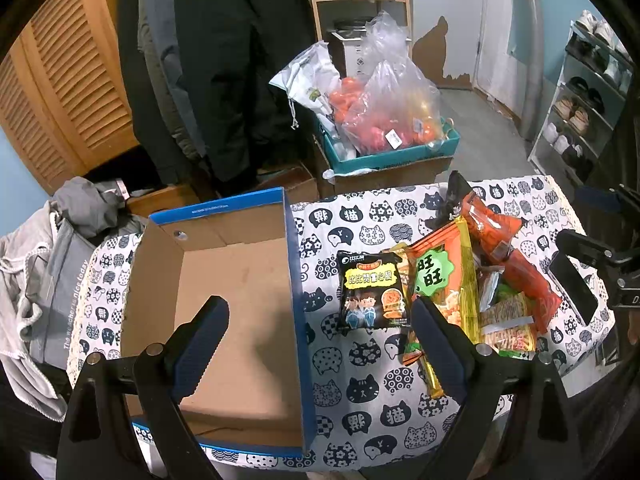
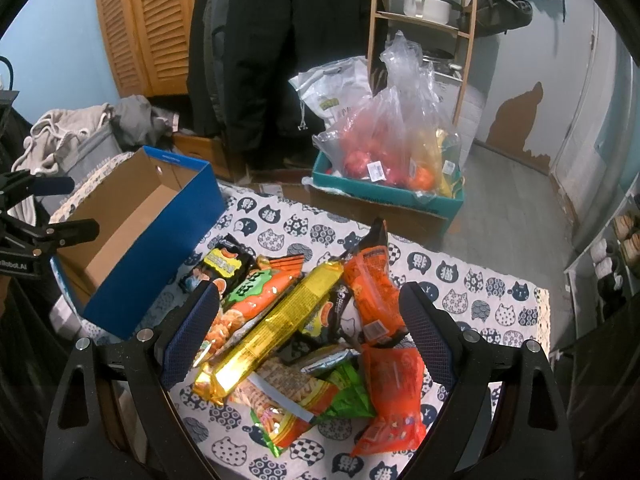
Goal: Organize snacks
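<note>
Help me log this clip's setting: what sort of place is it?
Probably a small home entryway or living area: a shoe rack by the wall, dark coats hanging, and a table with a cat-print cloth holding snack packets.

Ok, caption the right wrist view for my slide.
Open right gripper hovers over the snack pile on a cat-print cloth, empty blue box beside it.

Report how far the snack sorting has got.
Done: nothing yet; the blue box is empty. In hand: nothing; the left claw hangs open over the box's edge, the right claw open above the snack pile. Left: every packet, including the black packet lying nearest the box.
</note>
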The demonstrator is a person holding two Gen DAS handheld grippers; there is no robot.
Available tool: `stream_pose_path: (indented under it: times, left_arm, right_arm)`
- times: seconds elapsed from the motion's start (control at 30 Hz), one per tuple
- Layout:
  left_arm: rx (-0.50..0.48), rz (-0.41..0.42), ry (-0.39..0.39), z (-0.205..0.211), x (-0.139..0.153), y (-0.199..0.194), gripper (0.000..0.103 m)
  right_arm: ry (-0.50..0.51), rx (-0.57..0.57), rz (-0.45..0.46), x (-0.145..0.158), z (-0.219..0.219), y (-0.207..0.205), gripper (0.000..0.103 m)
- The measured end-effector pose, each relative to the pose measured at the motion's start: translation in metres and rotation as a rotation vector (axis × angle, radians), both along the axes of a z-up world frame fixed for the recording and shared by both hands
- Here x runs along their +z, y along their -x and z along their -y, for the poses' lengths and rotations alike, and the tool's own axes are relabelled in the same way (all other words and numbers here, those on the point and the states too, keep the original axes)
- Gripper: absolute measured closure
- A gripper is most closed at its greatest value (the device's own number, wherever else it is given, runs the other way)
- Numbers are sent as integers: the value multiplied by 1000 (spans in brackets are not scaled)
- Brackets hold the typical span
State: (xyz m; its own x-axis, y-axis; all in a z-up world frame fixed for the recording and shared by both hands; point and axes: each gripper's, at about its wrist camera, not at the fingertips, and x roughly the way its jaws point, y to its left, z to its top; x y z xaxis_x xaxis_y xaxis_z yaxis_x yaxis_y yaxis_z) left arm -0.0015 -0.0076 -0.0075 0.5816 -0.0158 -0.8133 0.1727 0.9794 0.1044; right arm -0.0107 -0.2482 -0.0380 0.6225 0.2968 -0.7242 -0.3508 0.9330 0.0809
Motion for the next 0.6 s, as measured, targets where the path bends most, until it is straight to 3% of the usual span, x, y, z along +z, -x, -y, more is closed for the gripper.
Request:
stream_pose_path:
  times: [0.6]
  left_arm:
    - [-6, -11, 7, 6, -9, 8, 9]
  right_arm:
    - [12, -11, -11, -10, 9, 9, 13]
